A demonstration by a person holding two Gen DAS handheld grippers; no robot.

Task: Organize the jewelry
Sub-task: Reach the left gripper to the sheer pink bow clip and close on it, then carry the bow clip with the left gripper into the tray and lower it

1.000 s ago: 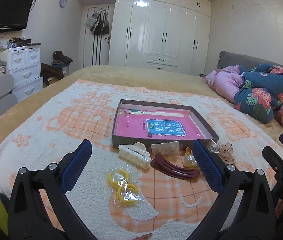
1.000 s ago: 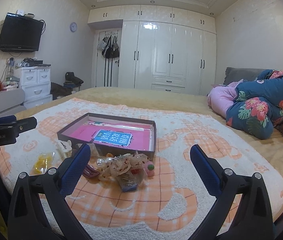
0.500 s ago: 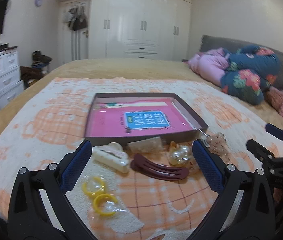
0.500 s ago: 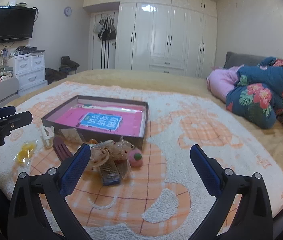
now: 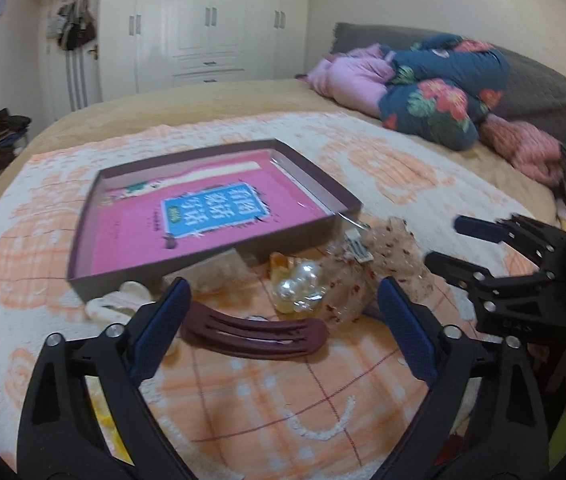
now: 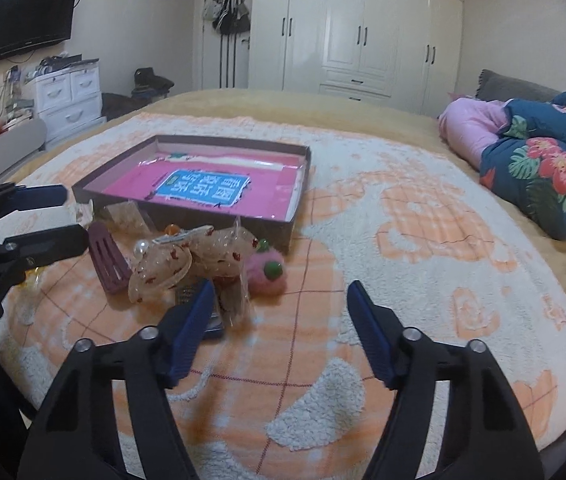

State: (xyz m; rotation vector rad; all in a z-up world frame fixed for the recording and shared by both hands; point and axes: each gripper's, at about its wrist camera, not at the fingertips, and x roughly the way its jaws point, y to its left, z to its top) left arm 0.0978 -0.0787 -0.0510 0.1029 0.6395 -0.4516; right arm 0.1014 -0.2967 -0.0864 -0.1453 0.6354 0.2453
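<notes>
**Two grippers closing above hair accessories on a bed**

While a white-and-orange blanket [image 6: 423, 240] covers the bed, a shallow brown box [image 5: 211, 216] with a pink floor lies on it. Just in front of the box lie a maroon hair clip [image 5: 255, 334], a bagged scrunchie [image 6: 187, 264] and a pink pompom [image 6: 267, 272]. The left gripper [image 5: 283, 320] and right gripper [image 6: 279, 320] hover above them, jaws apart and closing, nothing pinched.

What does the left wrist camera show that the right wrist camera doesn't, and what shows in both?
Only the left wrist view shows the cream hair claw and pearl piece. Only the right wrist view shows the pink pompom, wall television and white drawers. Both show the brown box with its pink book, the maroon hair clip and the wardrobe.
</notes>
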